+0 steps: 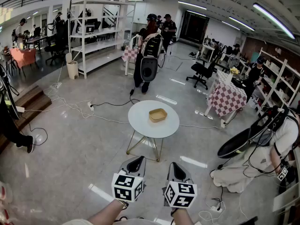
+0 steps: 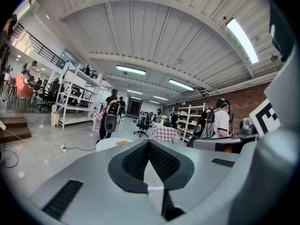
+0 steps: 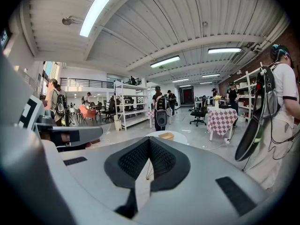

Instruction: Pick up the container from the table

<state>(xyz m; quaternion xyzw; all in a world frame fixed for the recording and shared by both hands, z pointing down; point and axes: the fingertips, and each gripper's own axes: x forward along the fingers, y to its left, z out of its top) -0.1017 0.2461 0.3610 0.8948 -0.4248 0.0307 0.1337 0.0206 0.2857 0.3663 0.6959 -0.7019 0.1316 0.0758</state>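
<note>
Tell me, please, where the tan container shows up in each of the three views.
Head view: container at centre, on the round white table.
Left gripper view: container small, left of centre, slightly below mid-height.
Right gripper view: container just right of centre, slightly below mid-height.
Shared landmark: the round white table under it.

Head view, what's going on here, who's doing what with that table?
A person holds a two-jaw gripper in each hand. The left gripper and the right gripper are both shut and empty, well short of the round white table. The tan container sits alone on that table, untouched. Nothing has been picked up yet.
</note>
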